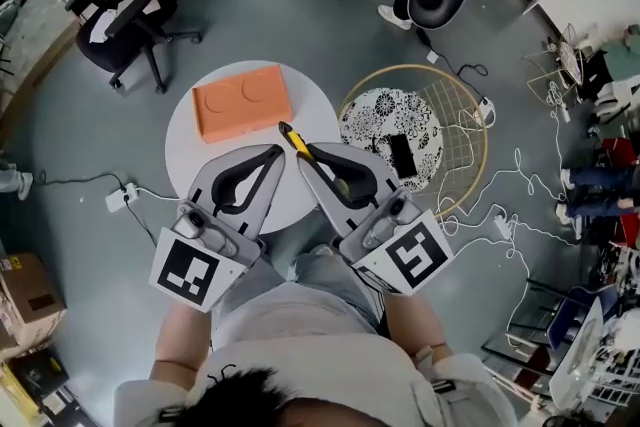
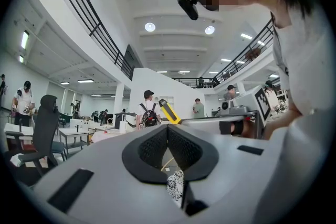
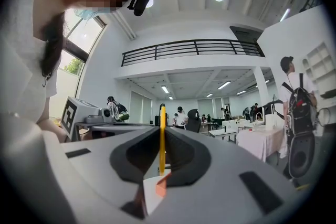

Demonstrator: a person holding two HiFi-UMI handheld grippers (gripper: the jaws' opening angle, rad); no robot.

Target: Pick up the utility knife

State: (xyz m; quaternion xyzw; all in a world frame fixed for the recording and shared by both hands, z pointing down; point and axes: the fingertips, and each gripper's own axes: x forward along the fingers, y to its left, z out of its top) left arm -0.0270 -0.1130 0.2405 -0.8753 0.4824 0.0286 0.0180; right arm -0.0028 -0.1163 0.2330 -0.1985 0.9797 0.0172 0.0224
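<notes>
Two grippers show over one round white table (image 1: 200, 160) in the head view, side by side at its 6 o'clock edge. One black office chair (image 1: 135, 15) stands on the floor at the table's 10 o'clock, and one white power strip (image 1: 120, 197) lies at its 8 o'clock.

The left gripper (image 1: 278, 153) has its jaws pressed tip to tip and holds nothing; its own view (image 2: 168, 127) shows the two dark pads meeting. One orange block (image 1: 242, 101) with two round hollows in its top lies on the table at about 12 o'clock, apart from both grippers.

One utility knife (image 1: 294, 140) is clamped in the right gripper (image 1: 300, 155), lifted off the tabletop. It is yellow with a black strip along it, and its free end sticks out past the jaw tips toward 11 o'clock, near the block's lower right corner. In the right gripper view (image 3: 161, 131) the knife (image 3: 161, 134) appears edge-on as a thin yellow upright line squeezed between the pads. The left gripper view catches it (image 2: 169, 111) as a slanted yellow and black bar.

At the table's 3 o'clock stands one round gold wire basket (image 1: 478, 130), holding one black and white patterned cushion (image 1: 375, 120) with one dark phone (image 1: 402, 155) on it.
</notes>
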